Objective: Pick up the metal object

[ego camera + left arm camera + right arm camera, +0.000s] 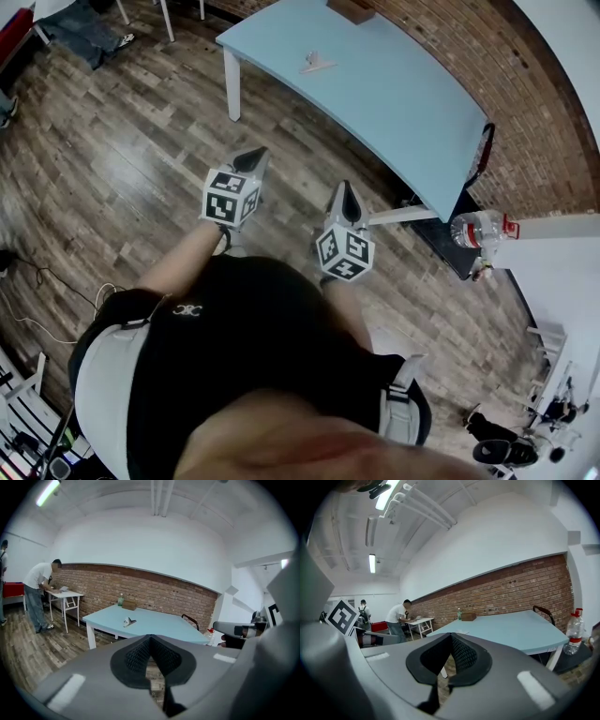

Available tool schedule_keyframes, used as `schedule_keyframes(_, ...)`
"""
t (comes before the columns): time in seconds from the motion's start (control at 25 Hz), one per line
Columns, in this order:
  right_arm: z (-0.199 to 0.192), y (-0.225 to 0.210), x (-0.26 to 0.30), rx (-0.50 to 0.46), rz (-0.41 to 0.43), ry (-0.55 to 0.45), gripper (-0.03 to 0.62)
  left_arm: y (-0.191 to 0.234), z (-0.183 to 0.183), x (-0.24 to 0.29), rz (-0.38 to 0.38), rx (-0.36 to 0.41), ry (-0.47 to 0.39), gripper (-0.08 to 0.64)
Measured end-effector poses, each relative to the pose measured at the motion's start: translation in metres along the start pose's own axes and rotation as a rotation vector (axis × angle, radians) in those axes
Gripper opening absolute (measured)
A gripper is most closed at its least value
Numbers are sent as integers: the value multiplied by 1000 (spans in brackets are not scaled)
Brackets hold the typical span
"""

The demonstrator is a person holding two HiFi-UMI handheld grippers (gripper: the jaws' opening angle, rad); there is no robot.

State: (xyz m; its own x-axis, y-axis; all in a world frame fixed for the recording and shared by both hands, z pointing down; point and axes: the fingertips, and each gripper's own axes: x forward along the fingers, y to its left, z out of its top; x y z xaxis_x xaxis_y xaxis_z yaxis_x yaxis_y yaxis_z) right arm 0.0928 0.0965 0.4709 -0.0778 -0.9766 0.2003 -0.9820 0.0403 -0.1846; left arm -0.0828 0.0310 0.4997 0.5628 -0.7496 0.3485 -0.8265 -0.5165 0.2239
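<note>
The metal object (pixel 317 64), a small silvery clip, lies on the light blue table (pixel 394 94), well ahead of both grippers. From the left gripper view the metal object (pixel 129 621) sits near the table's (pixel 159 625) front left part. My left gripper (pixel 251 159) is held in the air over the wooden floor, short of the table, jaws shut with nothing between them. My right gripper (pixel 349 192) hangs beside it near the table's front edge, also shut and empty. Their jaw tips meet in each gripper view: left gripper (pixel 150 641), right gripper (pixel 451 641).
A brown box (pixel 352 9) and a green bottle (pixel 120 600) stand at the table's far side. A water bottle (pixel 478 228) and a black chair (pixel 480 155) are to the right by the brick wall. A person (pixel 41 592) bends over a small white table (pixel 65 595) at far left.
</note>
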Motion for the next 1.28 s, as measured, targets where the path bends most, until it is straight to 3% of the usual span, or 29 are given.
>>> schedule_keyframes(0.32,-10,25,17,-26,-47,27,14,11,-7,9,-64,12,32,0)
schedule_keyframes(0.68,-10,52,55,-59,5,58,14,41,-15,21,-45,-34,57,0)
schedule_keyframes(1.0,1,36,116,-46,29,57,14,69,1,65,-3,-29,76,0)
schedule_keyframes(1.28,29,7,185,-40,58,56,14,81,36,129,21,-33,91,0)
